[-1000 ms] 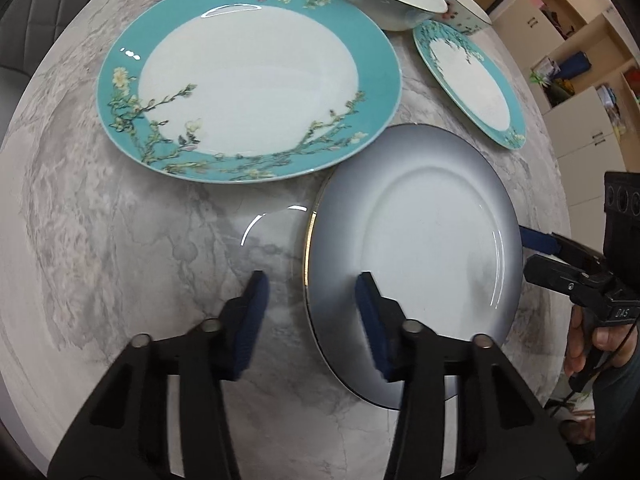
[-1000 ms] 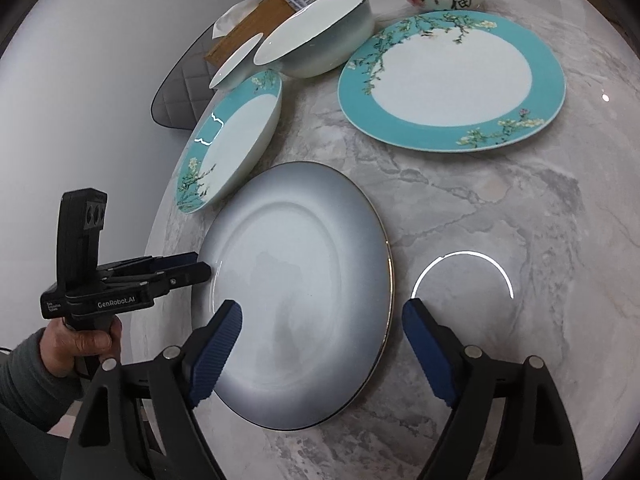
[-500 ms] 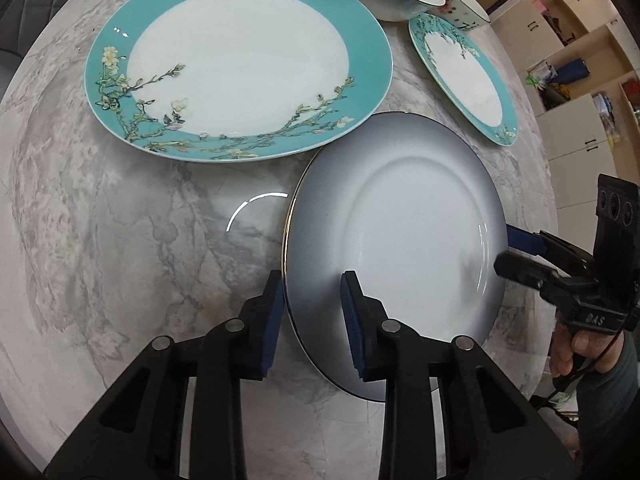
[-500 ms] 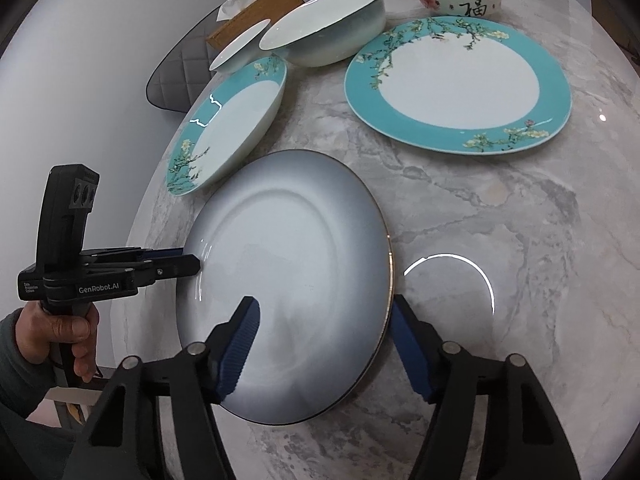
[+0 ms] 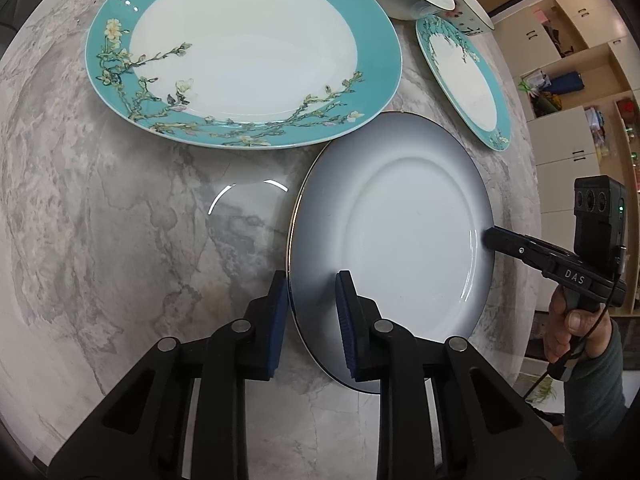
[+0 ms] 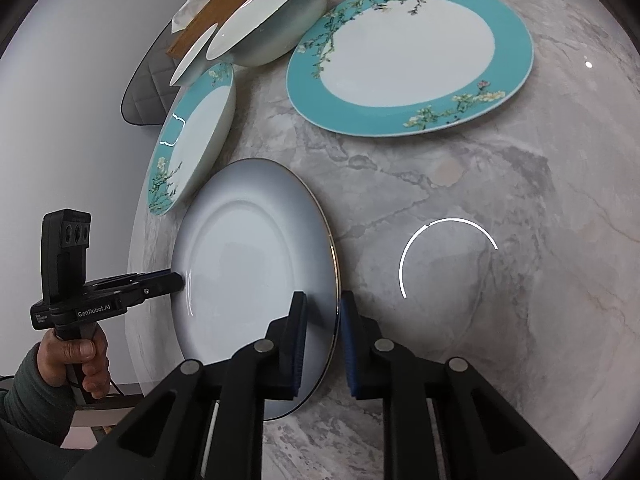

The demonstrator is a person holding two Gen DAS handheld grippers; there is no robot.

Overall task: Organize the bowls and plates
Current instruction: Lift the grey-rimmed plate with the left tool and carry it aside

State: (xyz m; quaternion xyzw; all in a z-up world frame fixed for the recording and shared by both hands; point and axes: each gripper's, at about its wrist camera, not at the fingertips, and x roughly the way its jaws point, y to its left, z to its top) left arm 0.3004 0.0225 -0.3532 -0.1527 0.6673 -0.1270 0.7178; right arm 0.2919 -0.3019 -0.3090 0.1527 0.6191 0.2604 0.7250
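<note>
- Grey plate [image 5: 400, 236]: on the marble table [image 5: 120, 240], its far rim just beside the large teal plate [image 5: 244, 48].
- Left gripper [image 5: 312, 312]: jaws closed on the grey plate's near-left rim, one pad on each side.
- Right gripper [image 6: 323, 340]: jaws clamped across the opposite rim of the same plate.
- Small teal plate [image 5: 464, 76]: farther right.
- White bowl [image 6: 264, 28]: beyond the plates.
</note>
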